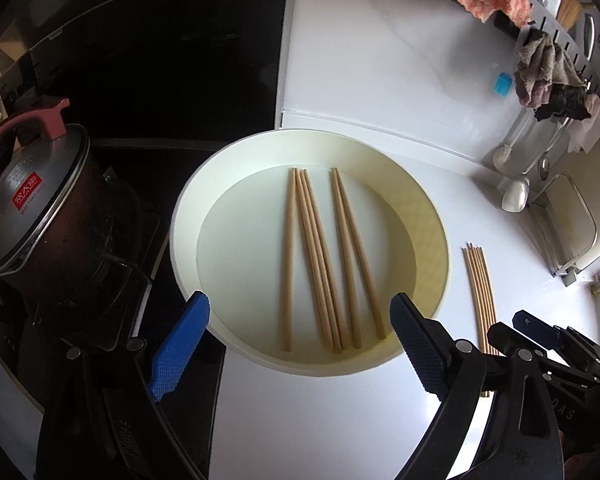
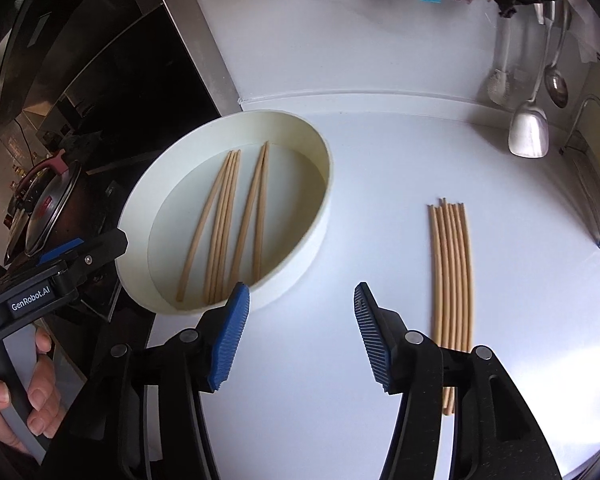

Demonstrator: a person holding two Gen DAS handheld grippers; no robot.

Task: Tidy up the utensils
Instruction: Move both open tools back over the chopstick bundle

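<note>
Only the right view shows a hand (image 2: 18,392). Both the left tongs (image 1: 300,340) and right tongs (image 2: 302,334) are wide open, holding nothing.

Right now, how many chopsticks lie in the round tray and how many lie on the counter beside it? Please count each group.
Chopsticks in the round tray: 6
Chopsticks in the bundle on the counter: 6, as far as the right wrist view separates them
Total: 12

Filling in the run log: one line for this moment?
left tool open | right tool open | six chopsticks in bowl | bundle on counter
</note>
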